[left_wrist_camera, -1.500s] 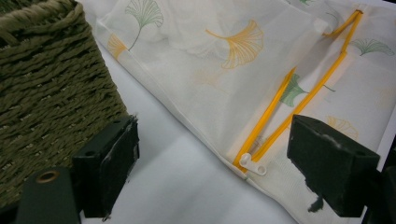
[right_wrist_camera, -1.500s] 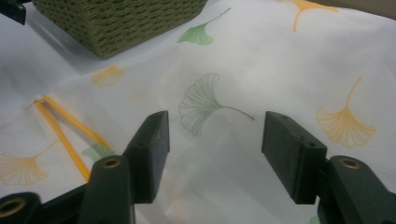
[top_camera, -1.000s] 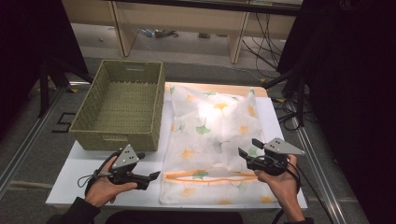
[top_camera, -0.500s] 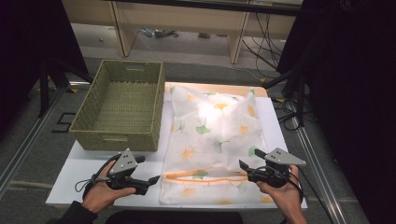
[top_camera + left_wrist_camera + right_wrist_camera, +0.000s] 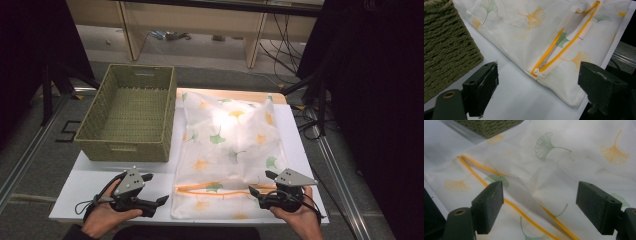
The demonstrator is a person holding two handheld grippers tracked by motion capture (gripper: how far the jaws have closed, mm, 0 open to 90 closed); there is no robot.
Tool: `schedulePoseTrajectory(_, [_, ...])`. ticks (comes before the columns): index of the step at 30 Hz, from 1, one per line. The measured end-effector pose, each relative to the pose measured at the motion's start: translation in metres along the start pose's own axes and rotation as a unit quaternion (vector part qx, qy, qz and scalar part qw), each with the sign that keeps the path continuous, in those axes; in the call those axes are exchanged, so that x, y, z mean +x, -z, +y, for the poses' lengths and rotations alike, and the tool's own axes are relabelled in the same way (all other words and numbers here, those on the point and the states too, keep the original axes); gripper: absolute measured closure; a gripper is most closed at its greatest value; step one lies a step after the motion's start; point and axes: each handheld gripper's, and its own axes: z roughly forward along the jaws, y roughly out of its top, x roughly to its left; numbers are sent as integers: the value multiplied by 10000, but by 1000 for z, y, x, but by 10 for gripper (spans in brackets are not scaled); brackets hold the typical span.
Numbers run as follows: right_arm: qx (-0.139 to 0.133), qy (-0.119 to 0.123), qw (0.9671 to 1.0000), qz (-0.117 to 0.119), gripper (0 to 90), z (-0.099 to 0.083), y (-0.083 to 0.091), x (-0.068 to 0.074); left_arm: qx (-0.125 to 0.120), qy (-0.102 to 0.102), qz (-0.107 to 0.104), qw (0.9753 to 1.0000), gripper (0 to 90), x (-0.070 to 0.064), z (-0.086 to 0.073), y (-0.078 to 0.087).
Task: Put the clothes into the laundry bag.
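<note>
I have a thin white mesh laundry bag printed with green and orange ginkgo leaves (image 5: 227,150) lying flat on the white table (image 5: 95,182), reaching from the far edge almost to the near one, with an empty olive woven basket (image 5: 131,114) just beside it toward the far left corner. I judge the bag light, limp and rather slippery, bulging softly around its filling, so it should sag if lifted from one point. The orange zipper (image 5: 564,47) near the bag's near end stands partly agape; its small white pull (image 5: 539,73) looks like the best hold. My left gripper (image 5: 156,195) and right gripper (image 5: 257,184) both stand spread, holding nothing, flanking the zipper. I can read no label or writing.
</note>
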Motion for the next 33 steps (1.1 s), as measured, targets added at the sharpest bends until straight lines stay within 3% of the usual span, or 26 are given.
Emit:
schedulePoseTrajectory(1, [-36, 85, 9999, 55, 226, -1, -1, 0, -43, 60, -31, 10000, 163, -1, -1, 0])
schedulePoseTrajectory(3, [43, 6, 9999, 152, 227, -2, -1, 4, -20, 39, -22, 10000, 163, -2, -2, 2])
schedulePoseTrajectory(4, [22, 124, 9999, 51, 227, -2, 0, 4, -10, 26, 10, 10000, 163, -3, -2, 2])
schedulePoseTrajectory(5, [53, 51, 9998, 178, 226, -3, -1, 6, 6, 11, 37, 10000, 163, -3, -2, 2])
schedulePoseTrajectory(6, [56, 95, 9999, 87, 225, -4, 1, 7, 28, 41, 69, 10000, 163, -4, -2, 3])
schedulePoseTrajectory(8, [137, 0, 9998, 120, 223, -7, 2, 11, -18, 122, 81, 9999, 163, -7, -3, 2])
schedulePoseTrajectory(9, [70, 212, 9997, 126, 223, -7, 2, 10, 24, 30, 40, 10000, 163, -7, -3, 2])
schedulePoseTrajectory(10, [159, 54, 9997, 188, 223, -9, 3, 13, 106, -50, 20, 9999, 164, -7, -3, 3])
schedulePoseTrajectory(11, [136, 92, 9996, 212, 223, -9, 4, 14, 20, 55, 38, 10000, 164, -11, -4, 1])
schedulePoseTrajectory(12, [141, 112, 9996, 227, 223, -10, 5, 15, 118, -121, 38, 9999, 164, -10, -4, 2])
schedulePoseTrajectory(13, [135, 122, 9996, 231, 224, -10, 7, 16, 91, 19, 32, 10000, 164, -13, -4, 1])
schedulePoseTrajectory(15, [96, 152, 9997, 162, 223, -12, 10, 18, 124, -108, -21, 9999, 164, -13, -5, 0])
schedulePoseTrajectory(18, [96, 206, 9997, 126, 223, -14, 13, 20, 64, -17, 27, 10000, 164, -13, -4, -1])
schedulePoseTrajectory(23, [80, 213, 9997, 73, 222, -15, 14, 19, 163, -128, -4, 9998, 164, -13, -4, 0])
schedulePoseTrajectory(26, [112, 232, 9996, 70, 222, -15, 13, 18, 120, -26, -17, 9999, 164, -13, -4, -3])
schedulePoseTrajectory(27, [118, 208, 9997, 74, 222, -15, 14, 18, 175, -116, 14, 9998, 164, -11, -4, -2])
schedulePoseTrajectory(29, [109, 224, 9997, 69, 221, -15, 13, 18, 102, -13, 35, 9999, 164, -12, -5, -3])
schedulePoseTrajectory(33, [95, 234, 9996, 86, 222, -14, 14, 19, 180, -77, 17, 9998, 165, -10, -4, -2])
